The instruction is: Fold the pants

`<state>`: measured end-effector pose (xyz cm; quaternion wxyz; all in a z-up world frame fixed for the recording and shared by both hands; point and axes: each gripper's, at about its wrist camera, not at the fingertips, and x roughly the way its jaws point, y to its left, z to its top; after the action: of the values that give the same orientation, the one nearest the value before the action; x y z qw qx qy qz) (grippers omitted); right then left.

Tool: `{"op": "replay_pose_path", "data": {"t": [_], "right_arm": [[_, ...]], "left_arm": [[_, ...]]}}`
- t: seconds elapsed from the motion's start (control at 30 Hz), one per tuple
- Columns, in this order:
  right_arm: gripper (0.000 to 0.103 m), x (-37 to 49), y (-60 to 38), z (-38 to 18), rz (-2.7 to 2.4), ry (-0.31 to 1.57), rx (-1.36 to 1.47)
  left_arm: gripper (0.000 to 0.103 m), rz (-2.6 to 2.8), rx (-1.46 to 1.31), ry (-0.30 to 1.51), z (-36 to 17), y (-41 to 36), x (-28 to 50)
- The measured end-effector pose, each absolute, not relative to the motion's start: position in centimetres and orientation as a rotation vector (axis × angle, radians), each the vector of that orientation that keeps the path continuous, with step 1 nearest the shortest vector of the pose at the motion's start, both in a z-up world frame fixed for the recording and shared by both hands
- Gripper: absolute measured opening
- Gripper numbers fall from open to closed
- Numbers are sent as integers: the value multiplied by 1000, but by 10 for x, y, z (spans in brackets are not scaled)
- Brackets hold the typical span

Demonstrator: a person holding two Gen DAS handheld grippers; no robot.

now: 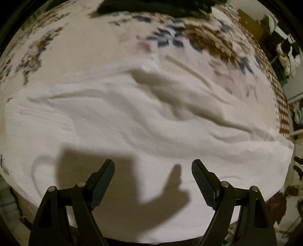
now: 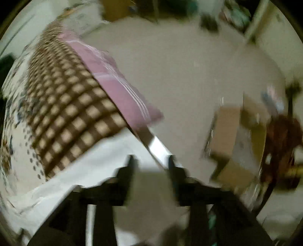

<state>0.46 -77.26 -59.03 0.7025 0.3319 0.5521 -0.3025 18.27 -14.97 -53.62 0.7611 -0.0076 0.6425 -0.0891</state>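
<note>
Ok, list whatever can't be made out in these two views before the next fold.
- Right gripper, right wrist view: motion blur smears the fingers; whether they hold the white pants cannot be told.
- White pants, left wrist view: waistband and leg ends run off the frame's edges; the fold state is unclear.
- Dark garment, left wrist view: cut off by the top edge.
- Cardboard boxes, right wrist view: blurred.

You are in a bedroom at home: a bed (image 1: pixel 79 49) with a flower-patterned sheet, a pink blanket (image 2: pixel 113 83) hanging off its edge, clothes hung on the wall (image 1: pixel 286 56), and cardboard boxes (image 2: pixel 227 132) standing on the bare floor (image 2: pixel 189 75).
</note>
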Motion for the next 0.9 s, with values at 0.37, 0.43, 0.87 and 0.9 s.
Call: {"op": "replay_pose_path", "data": {"t": [0.37, 0.43, 0.87, 0.9], "right_arm": [[48, -89, -713, -665, -559, 968, 1356], [48, -92, -710, -669, -554, 863, 1375], [48, -37, -716, -672, -341, 652, 1361], [48, -29, -713, -677, -355, 690, 1339]], "left_arm": [[103, -248, 112, 1464, -578, -178, 189], [103, -248, 93, 1472, -578, -177, 191], [103, -238, 95, 1447, -580, -188, 194], [103, -236, 92, 1447, -580, -188, 196]]}}
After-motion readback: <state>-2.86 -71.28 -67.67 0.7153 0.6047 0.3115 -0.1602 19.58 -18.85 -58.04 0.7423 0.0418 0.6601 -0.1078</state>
